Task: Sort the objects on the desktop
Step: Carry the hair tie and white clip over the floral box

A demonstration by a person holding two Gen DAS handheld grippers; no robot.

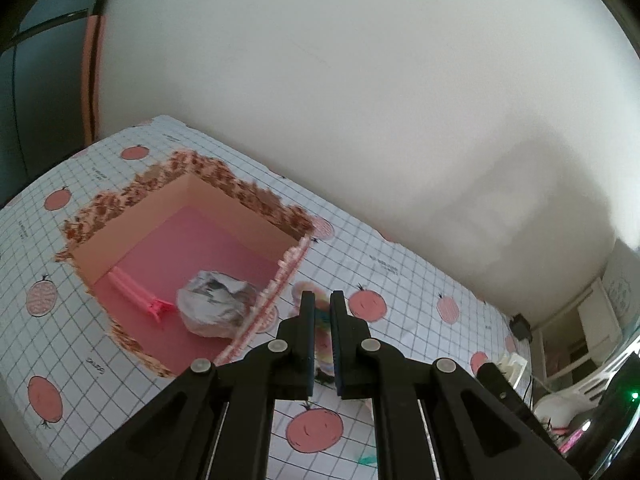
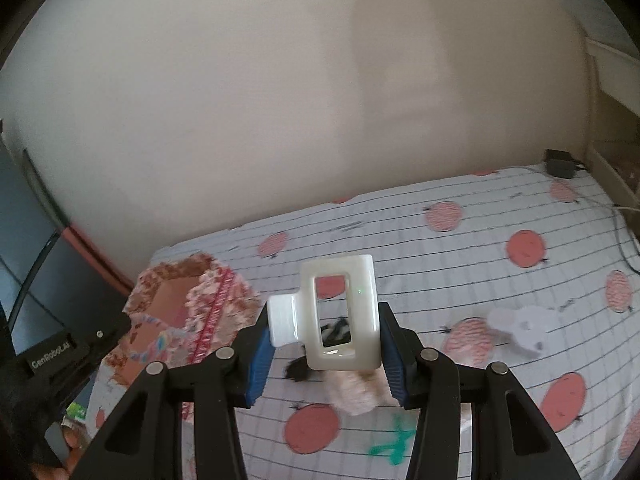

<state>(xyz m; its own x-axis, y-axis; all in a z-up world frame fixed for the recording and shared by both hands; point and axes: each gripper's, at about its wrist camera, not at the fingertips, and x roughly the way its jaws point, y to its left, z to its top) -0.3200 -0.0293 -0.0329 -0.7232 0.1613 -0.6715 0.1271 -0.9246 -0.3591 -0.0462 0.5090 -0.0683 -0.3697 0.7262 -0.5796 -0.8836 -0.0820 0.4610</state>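
We see a table under a checked cloth (image 1: 420,308) printed with red fruit, set against a pale wall (image 1: 360,80).

Left gripper (image 1: 321,300): its jaws stand close together on a thin, multicoloured band (image 1: 322,320), pastel and blurred; we take it for a hair tie but cannot tell for sure. In the right wrist view the same left gripper (image 2: 132,322) shows at the left edge with that colourful band (image 2: 160,338) trailing from its tip over the box.

The box (image 1: 132,220) is open-topped with a pink floor and a brown-and-red patterned rim, sitting on the cloth at the left. Inside it lie a pink hair clip (image 1: 136,292) and a crumpled silver-white ball (image 1: 218,306), near each other but apart; the ball lies close to the right-hand wall of the box.

Right gripper (image 2: 326,340): its blue-padded fingers (image 2: 262,360) grip a white claw hair clip (image 2: 340,316), pads pressing on both sides, the clip held above the cloth.

Beneath the clip on the cloth we note a black item (image 2: 316,352), partly hidden, and a pale pink fuzzy item (image 2: 354,396). A green squiggle (image 2: 394,444) lies nearer the camera. To the right sits a white flat shape (image 2: 520,330). A dark adapter (image 2: 560,164) rests at the far right edge by the wall.
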